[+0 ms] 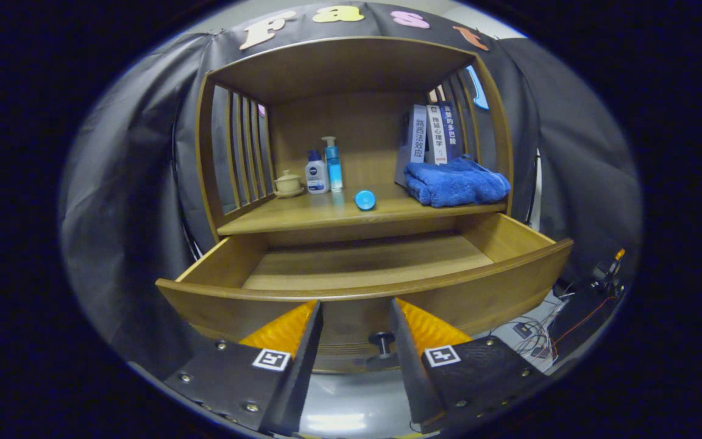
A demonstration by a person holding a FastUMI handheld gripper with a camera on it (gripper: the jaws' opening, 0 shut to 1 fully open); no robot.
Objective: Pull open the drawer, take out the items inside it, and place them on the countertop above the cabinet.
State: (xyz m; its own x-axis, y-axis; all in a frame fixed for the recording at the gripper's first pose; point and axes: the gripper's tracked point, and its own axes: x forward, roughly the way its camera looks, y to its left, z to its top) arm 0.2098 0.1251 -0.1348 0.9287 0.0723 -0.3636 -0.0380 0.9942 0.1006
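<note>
We hold the two-finger gripper (356,317) with its fingers spread apart and nothing between them but the small dark round knob (382,342) on the front panel of the pulled-out wooden drawer (363,291); neither finger touches the knob. The drawer stands open just ahead of the fingertips, and the part of its plank floor that we can see is bare; the strip behind the front panel is hidden from us. Directly above the drawer lies the wooden countertop (326,213) of the cabinet, enclosed by slatted side walls and a top board. Near the front edge of this countertop rests a small round blue object (365,199). Further back on the left stand a pale lidded cup on a saucer (288,183), a white bottle with a dark blue cap (316,173) and a clear blue pump bottle (333,164), set close together in a row. On the right lies a folded blue towel (456,182), and behind it several upright books (433,134) lean against the side slats.
</note>
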